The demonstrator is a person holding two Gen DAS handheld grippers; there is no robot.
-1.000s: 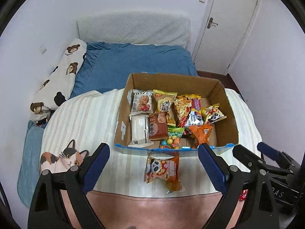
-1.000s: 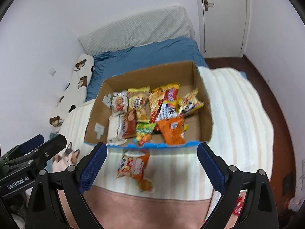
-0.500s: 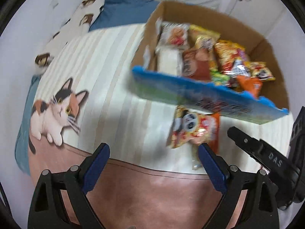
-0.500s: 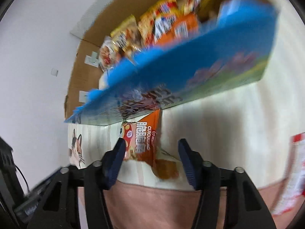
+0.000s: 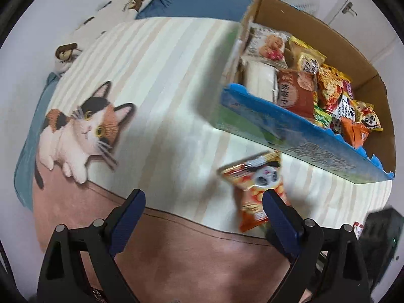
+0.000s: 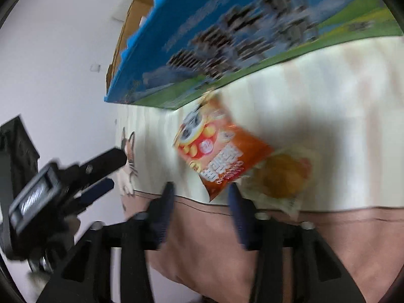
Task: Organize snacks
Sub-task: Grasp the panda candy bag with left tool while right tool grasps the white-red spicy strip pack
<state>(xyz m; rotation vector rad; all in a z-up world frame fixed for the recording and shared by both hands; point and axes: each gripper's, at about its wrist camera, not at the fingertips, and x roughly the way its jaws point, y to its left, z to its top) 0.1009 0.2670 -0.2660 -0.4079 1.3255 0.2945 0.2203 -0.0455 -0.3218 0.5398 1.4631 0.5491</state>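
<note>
Orange panda snack bag [image 5: 257, 192] lies flat on the striped blanket [image 5: 161, 80], just in front of the cardboard box [image 5: 298, 123] w/ the blue printed front wall, outside it. Box sits on the blanket and holds approx a dozen packets: white-wrapped one [image 5: 260, 75] and brown one [image 5: 295, 91] nearest the front wall, a small orange pack [image 5: 353, 131] at the box's right end.

Left tool [image 5: 203, 203] is spread wide, nothing between the fingers; it hangs over the blanket's pink edge band, in front of the box, w/ its right finger [image 5: 280, 222] overlapping the snack bag's lower corner in view.

Right tool [image 6: 202, 197] is partly open, empty, fingers blurred; it points at the bag's lower edge [image 6: 219, 156], tips just short of it. A clear-wrapped yellow pastry [image 6: 282, 174] lies touching the bag, on the side away from the cat print [image 5: 80, 131]. Cat print is well left of the box.
</note>
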